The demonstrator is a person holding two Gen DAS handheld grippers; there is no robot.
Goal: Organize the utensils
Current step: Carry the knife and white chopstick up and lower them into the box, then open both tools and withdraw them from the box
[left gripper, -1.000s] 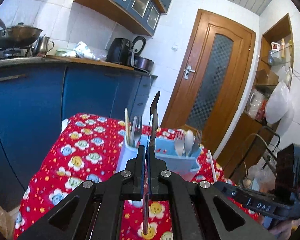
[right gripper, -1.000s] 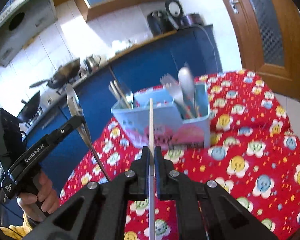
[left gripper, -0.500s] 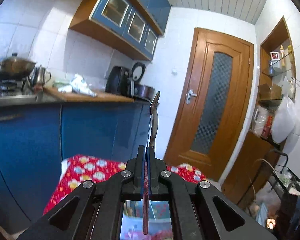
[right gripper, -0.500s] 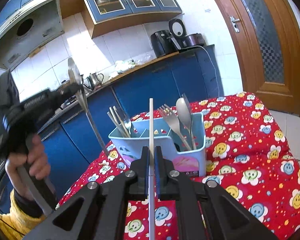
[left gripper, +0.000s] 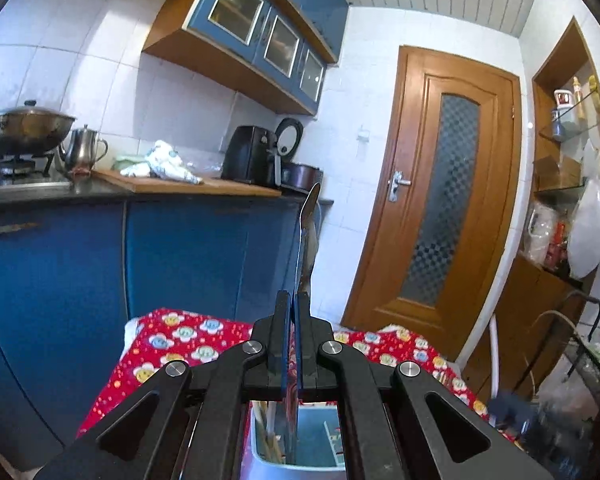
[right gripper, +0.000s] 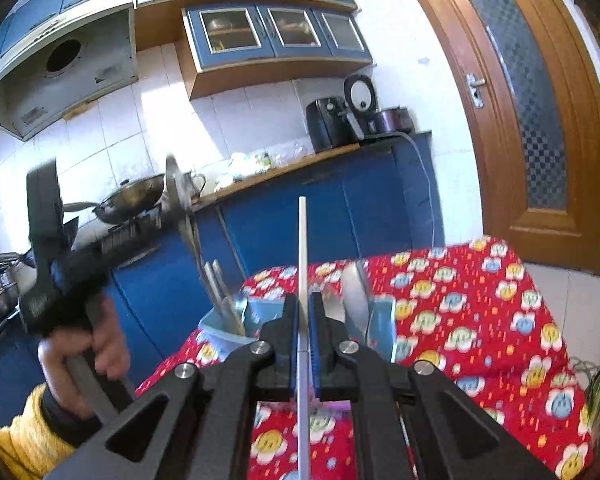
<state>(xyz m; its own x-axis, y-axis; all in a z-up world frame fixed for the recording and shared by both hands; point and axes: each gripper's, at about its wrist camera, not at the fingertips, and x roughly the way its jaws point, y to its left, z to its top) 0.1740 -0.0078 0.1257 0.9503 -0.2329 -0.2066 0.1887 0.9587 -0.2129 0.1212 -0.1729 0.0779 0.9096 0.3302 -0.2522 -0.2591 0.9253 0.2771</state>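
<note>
Several utensils already stand in the pale blue plastic utensil caddy (right gripper: 384,320) on the red flower-print tablecloth (right gripper: 480,320). A silver metal spoon (right gripper: 356,292) and a fork beside it fill its right compartment, and some handles lean in its left one, toward the cloth's far left corner. By my reading two pieces are left, one in each tool.

The left gripper (left gripper: 291,312) has its jaws closed on the handle of a long stainless steel spoon (left gripper: 306,236), bowl pointing up. It is poised right over the caddy, whose left compartment shows between its arms at the bottom of the left wrist view, with wooden sticks inside. The spoon's lower end seems to reach into that opening, though I cannot tell whether it touches bottom. In the right wrist view the hand (right gripper: 80,356) grips that tool from below, the tool tilted and motion-blurred.

The right gripper (right gripper: 304,316) is clamped on a thin white plastic chopstick (right gripper: 302,240) held upright (a straw is possible), level and on the near side of the caddy. That piece is not yet placed.
</note>
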